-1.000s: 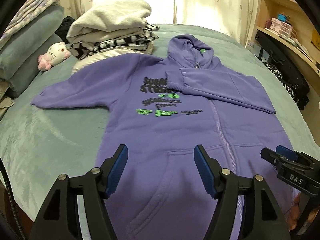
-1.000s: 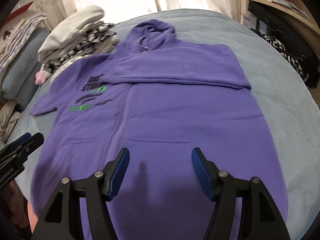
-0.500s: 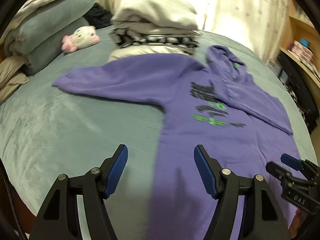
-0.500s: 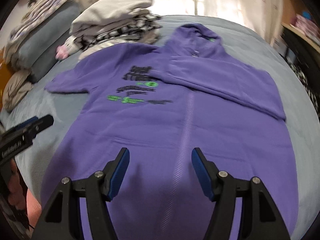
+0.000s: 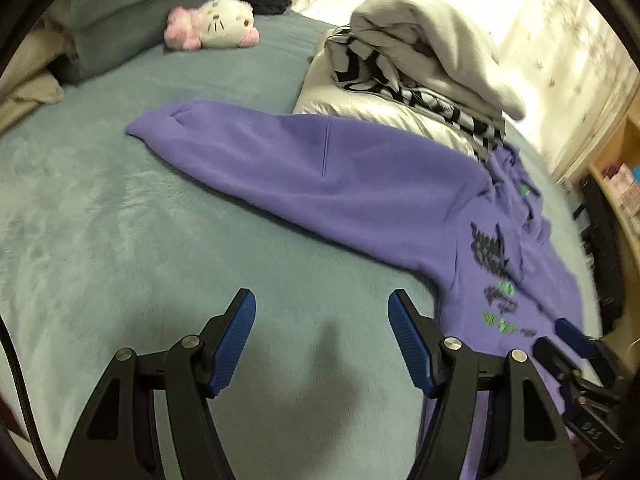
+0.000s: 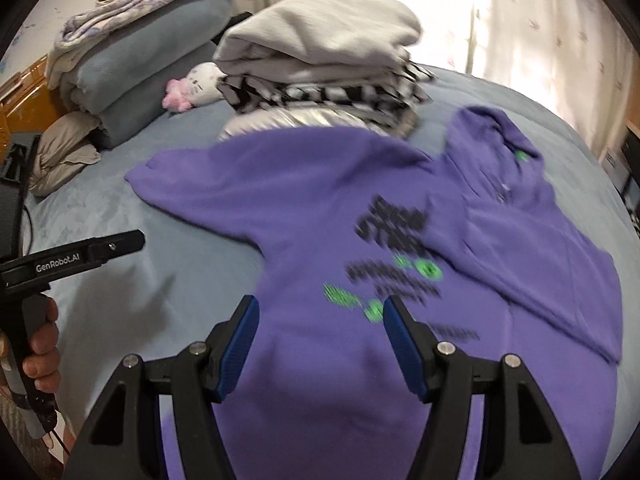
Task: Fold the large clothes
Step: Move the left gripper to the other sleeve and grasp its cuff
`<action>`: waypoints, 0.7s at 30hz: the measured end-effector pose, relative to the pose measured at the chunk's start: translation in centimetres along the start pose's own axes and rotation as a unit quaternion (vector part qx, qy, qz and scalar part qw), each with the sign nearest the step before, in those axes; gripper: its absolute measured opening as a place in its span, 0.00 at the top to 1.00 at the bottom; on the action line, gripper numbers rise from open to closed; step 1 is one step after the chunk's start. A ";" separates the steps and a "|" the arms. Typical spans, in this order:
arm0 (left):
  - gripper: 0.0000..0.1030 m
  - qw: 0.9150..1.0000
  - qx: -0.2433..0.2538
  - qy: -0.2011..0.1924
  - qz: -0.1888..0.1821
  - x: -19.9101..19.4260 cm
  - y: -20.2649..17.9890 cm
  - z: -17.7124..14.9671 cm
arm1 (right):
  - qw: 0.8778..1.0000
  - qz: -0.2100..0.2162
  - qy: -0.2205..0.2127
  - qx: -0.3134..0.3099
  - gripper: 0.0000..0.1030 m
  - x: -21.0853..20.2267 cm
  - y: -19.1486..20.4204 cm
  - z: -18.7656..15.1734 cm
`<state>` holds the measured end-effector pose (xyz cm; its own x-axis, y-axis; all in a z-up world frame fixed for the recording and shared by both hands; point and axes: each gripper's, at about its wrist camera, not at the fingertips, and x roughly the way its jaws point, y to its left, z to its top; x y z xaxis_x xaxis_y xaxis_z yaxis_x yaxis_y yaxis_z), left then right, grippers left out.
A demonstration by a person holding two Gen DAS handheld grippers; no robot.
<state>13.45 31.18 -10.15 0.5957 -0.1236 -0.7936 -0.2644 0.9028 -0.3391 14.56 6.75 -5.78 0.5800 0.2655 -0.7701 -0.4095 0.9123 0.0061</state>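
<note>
A purple zip hoodie (image 6: 320,216) with black and green print lies flat, front up, on the grey-blue bed. Its right sleeve (image 6: 560,272) is folded across the chest. Its left sleeve (image 5: 304,168) stretches out to the side on the bed. My left gripper (image 5: 322,316) is open and empty above bare bed, short of the outstretched sleeve. My right gripper (image 6: 318,320) is open and empty above the hoodie's chest, near the print.
A stack of folded clothes (image 6: 324,64) sits on the bed (image 5: 100,216) just beyond the hoodie's shoulder. A white and pink plush toy (image 5: 216,24) and folded blankets (image 6: 140,64) lie at the far left. Shelves (image 5: 624,176) stand to the right of the bed.
Both grippers have swung left and forward, from above the hoodie's lower body toward its outstretched left sleeve. Both stayed open. The hoodie has not moved.
</note>
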 end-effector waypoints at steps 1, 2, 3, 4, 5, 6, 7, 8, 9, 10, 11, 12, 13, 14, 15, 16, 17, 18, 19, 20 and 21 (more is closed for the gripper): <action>0.35 1.000 -0.008 0.005 -0.017 0.5 0.8 0.6 | 1.000 0.003 -0.003 -0.003 0.37 0.5 0.4 0.6; 0.35 0.999 -0.015 0.008 -0.030 0.9 1.3 1.1 | 1.000 0.004 -0.005 -0.006 0.37 1.0 0.8 1.0; 0.35 0.999 -0.022 0.011 -0.041 1.4 1.9 1.7 | 1.000 0.005 -0.007 -0.008 0.37 1.7 1.2 1.7; 0.35 0.998 -0.029 0.012 -0.048 1.9 2.5 2.3 | 1.000 0.005 -0.007 -0.009 0.37 2.2 1.4 2.1; 0.35 0.998 -0.032 0.012 -0.053 2.4 2.9 2.8 | 1.000 0.007 -0.007 -0.007 0.37 2.8 1.6 2.6; 0.35 0.997 -0.039 0.011 -0.058 3.0 3.6 3.5 | 1.000 0.008 -0.008 -0.005 0.37 3.1 1.7 2.9; 0.35 0.997 -0.046 0.011 -0.061 3.4 4.2 4.0 | 1.000 0.012 -0.011 -0.001 0.37 3.5 1.9 3.3; 0.35 0.996 -0.054 0.010 -0.066 3.9 4.8 4.5 | 1.000 0.014 -0.014 0.002 0.37 3.7 1.9 3.6; 0.35 0.996 -0.062 0.010 -0.069 4.5 5.4 4.9 | 1.000 0.016 -0.018 0.005 0.37 4.1 2.0 4.1; 0.35 0.995 -0.074 0.011 -0.070 5.1 6.1 5.4 | 1.000 0.018 -0.022 0.009 0.37 4.4 2.0 4.5; 0.35 0.993 -0.086 0.014 -0.075 5.7 6.7 5.8 | 0.999 0.020 -0.023 0.012 0.37 4.7 2.0 4.7; 0.35 0.992 -0.094 0.015 -0.079 6.3 7.2 6.1 | 0.999 0.021 -0.023 0.015 0.37 5.0 2.0 4.9; 0.35 0.991 -0.106 0.016 -0.080 7.0 7.8 6.6 | 0.999 0.021 -0.023 0.018 0.37 5.2 2.0 5.0; 0.35 0.990 -0.115 0.015 -0.079 7.4 8.3 6.8 | 0.999 0.022 -0.022 0.022 0.37 5.5 1.9 5.1; 0.35 0.989 -0.124 0.013 -0.076 7.9 8.8 7.1 | 0.999 0.024 -0.022 0.027 0.37 5.6 1.7 5.0; 0.35 0.988 -0.133 0.011 -0.073 8.4 9.4 7.5 | 0.999 0.025 -0.019 0.033 0.37 5.9 1.4 4.9; 0.35 0.988 -0.139 0.008 -0.070 8.8 9.8 7.8 | 0.999 0.025 -0.018 0.036 0.37 6.0 1.3 4.7; 0.35 0.987 -0.145 0.003 -0.065 9.1 10.3 8.2 | 0.999 0.024 -0.016 0.040 0.37 6.1 1.1 4.4; 0.35 0.987 -0.150 -0.002 -0.059 9.4 10.8 8.6 | 0.999 0.022 -0.012 0.044 0.37 6.3 0.8 4.1; 0.35 0.987 -0.154 -0.008 -0.051 9.7 11.2 8.9 | 0.999 0.021 -0.009 0.048 0.37 6.4 0.5 3.8; 0.36 0.986 -0.162 -0.014 -0.042 10.1 11.7 9.4 | 0.998 0.020 -0.004 0.054 0.37 6.6 0.1 3.4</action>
<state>23.51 44.33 -17.40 0.6454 -0.1760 -0.7433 -0.4387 0.7112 -0.5493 20.77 9.66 -8.71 0.5701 0.3052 -0.7627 -0.3542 0.9290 0.1070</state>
